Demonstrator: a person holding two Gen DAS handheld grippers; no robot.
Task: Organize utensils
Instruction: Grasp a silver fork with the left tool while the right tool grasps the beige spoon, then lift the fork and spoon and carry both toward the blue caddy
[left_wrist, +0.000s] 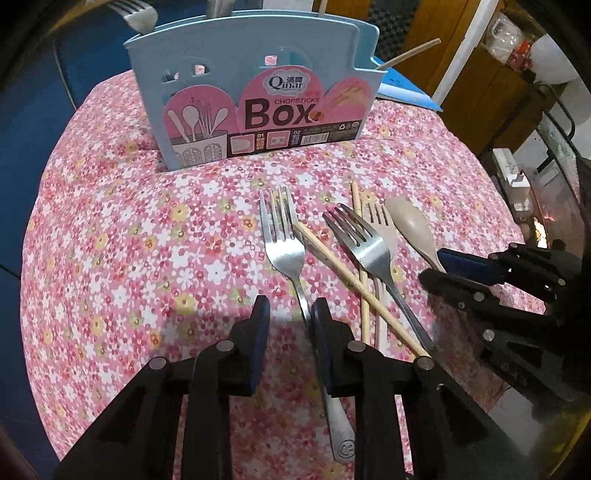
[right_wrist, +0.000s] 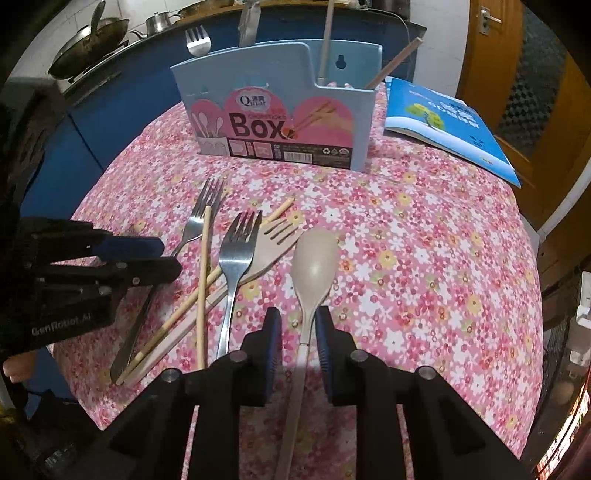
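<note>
- Left wrist view: the left gripper (left_wrist: 287, 314) sits at the bottom centre of the frame, jaws apart around the handle of a steel fork (left_wrist: 281, 236). The handle runs close against the right pad (left_wrist: 320, 325); the other pad stands clear of it, so I judge it is lined up for a pinch, not yet clamped.
- To the right of that fork lie two crossed wooden chopsticks (left_wrist: 345, 267), a second steel fork (left_wrist: 364, 243), a beige plastic fork (left_wrist: 380, 221) and a beige spoon (left_wrist: 408, 223), all loose on the floral tablecloth (left_wrist: 147, 240).
- The blue chopsticks box (left_wrist: 236, 74) stands upright at the top centre, well apart from the pile; it is likely where these utensils belong.
- The right gripper (left_wrist: 439, 264) comes in from the right edge, at the spoon's handle.
- Right wrist view: the right gripper (right_wrist: 298, 325) at bottom centre has its jaws narrowly apart around the neck of the spoon (right_wrist: 314, 258); small gaps show on both sides, so no firm clamp is visible.
- The left gripper (right_wrist: 166, 258) enters at mid left, over the first fork (right_wrist: 201, 218); from here I cannot tell its opening.
- The box (right_wrist: 273, 88) at the top centre already holds a fork and a chopstick, and a blue booklet (right_wrist: 450, 129) lies to its right.
</note>
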